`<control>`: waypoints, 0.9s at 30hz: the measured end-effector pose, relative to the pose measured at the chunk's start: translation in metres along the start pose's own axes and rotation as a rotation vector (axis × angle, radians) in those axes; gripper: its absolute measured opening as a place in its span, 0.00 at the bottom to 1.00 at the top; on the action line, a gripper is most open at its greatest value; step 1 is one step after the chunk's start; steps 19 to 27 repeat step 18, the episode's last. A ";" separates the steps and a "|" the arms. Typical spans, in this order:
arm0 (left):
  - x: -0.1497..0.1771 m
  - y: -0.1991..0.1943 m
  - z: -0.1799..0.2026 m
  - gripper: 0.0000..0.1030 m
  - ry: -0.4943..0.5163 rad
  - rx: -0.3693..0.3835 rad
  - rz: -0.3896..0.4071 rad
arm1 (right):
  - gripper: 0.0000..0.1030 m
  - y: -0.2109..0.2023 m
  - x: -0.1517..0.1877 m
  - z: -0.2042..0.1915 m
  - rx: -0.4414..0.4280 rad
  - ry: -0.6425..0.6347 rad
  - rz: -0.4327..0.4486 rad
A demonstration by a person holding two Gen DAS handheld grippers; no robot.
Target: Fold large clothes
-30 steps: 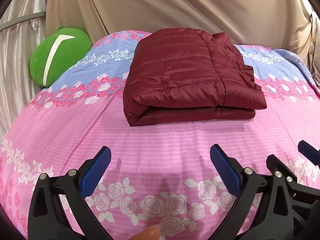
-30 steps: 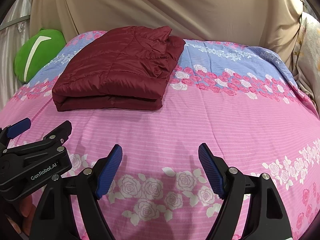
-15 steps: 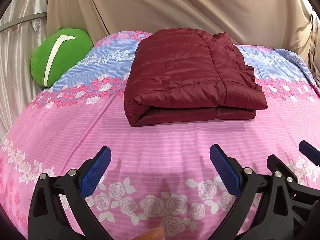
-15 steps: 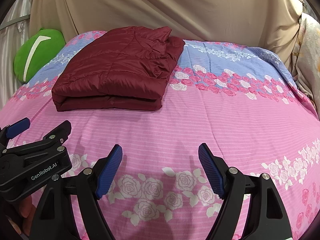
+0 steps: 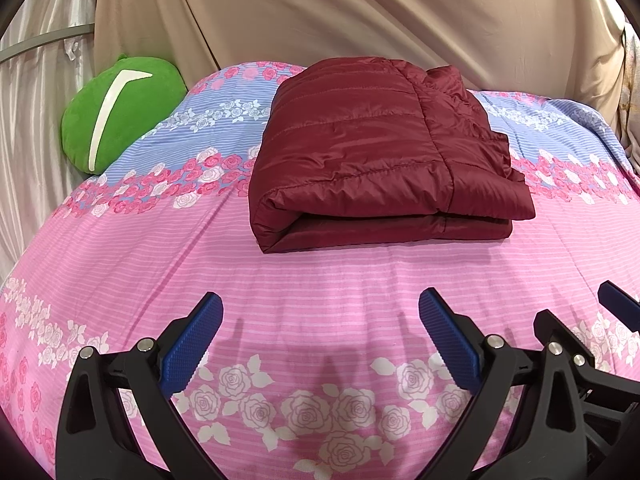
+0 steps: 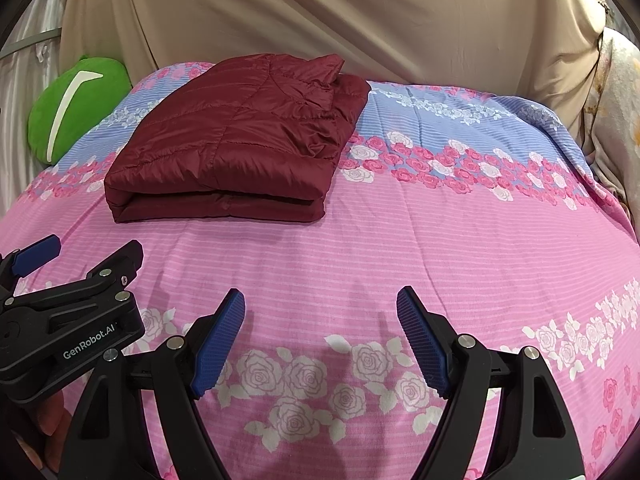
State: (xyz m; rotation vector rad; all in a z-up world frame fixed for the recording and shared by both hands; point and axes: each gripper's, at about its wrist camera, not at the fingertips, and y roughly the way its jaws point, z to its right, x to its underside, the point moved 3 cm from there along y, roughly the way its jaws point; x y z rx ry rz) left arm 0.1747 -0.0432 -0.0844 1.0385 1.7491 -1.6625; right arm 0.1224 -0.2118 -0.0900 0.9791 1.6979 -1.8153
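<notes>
1. Where the blue band of the floral bedsheet [image 5: 320, 280] meets the pink, one maroon quilted puffer jacket [image 5: 372, 160] lies folded into a thick rectangle, its doubled edge facing the cameras and its crumpled collar end at the far right.
2. Its shiny fabric shows stitched channels; the layers sit flat and squared, touched by neither gripper.
3. One jacket, one sheet, one green plush cushion [image 5: 116, 112] with a white stripe at the far left, against the pale curtain [image 5: 36, 120].
4. Beige draped cloth [image 5: 360, 16] hangs behind the bed.
5. Two grippers hover over the near pink part, well short of the jacket: the left gripper [image 5: 320, 340] and the right gripper [image 6: 320, 332] both stand wide, blue pads [image 6: 218, 344] apart, nothing between them.
</notes>
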 end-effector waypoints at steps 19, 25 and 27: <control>0.000 -0.003 0.001 0.91 -0.003 -0.010 0.001 | 0.74 -0.001 -0.001 -0.001 0.003 -0.002 0.002; 0.000 -0.003 0.001 0.91 -0.003 -0.010 0.001 | 0.74 -0.001 -0.001 -0.001 0.003 -0.002 0.002; 0.000 -0.003 0.001 0.91 -0.003 -0.010 0.001 | 0.74 -0.001 -0.001 -0.001 0.003 -0.002 0.002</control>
